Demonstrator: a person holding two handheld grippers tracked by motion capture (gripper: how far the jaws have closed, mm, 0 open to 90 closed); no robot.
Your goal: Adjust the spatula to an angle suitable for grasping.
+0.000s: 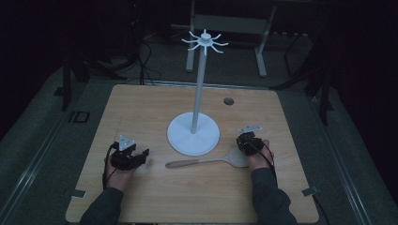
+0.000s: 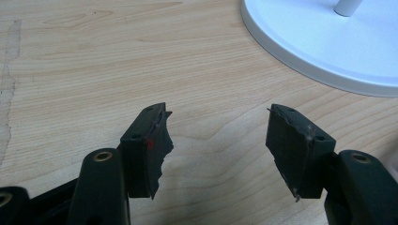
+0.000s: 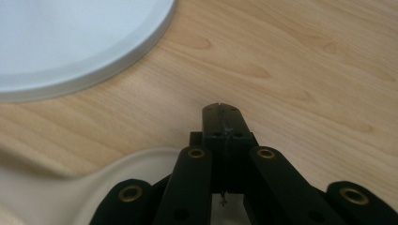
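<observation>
Spatula [image 1: 206, 162] lies flat on the counter [image 1: 155, 108], near front edge, just in front of the white stand's round base [image 1: 193, 133]. Handle points to the left, blade end at right, approx. under the right gripper [image 1: 245, 143]. In right gripper view the pale blade [image 3: 70, 197] sits beneath the gripper [image 3: 220, 112], w/ jaws pressed together, closed, nothing between them; tips over bare wood beyond blade's edge. Can't tell if gripper touches the blade.

Left gripper [image 1: 136, 157] rests on counter to the left of handle tip, apart from it. Left gripper view: jaws spread wide, open, empty [image 2: 216, 136], bare wood between them, stand base [image 2: 319, 42] ahead to the right.

Stand's pole [image 1: 199, 84] rises upright from base, topped w/ ring of white hooks [image 1: 205, 42]. Small dark hole [image 1: 228, 101] in counter beyond the base, right of pole.
</observation>
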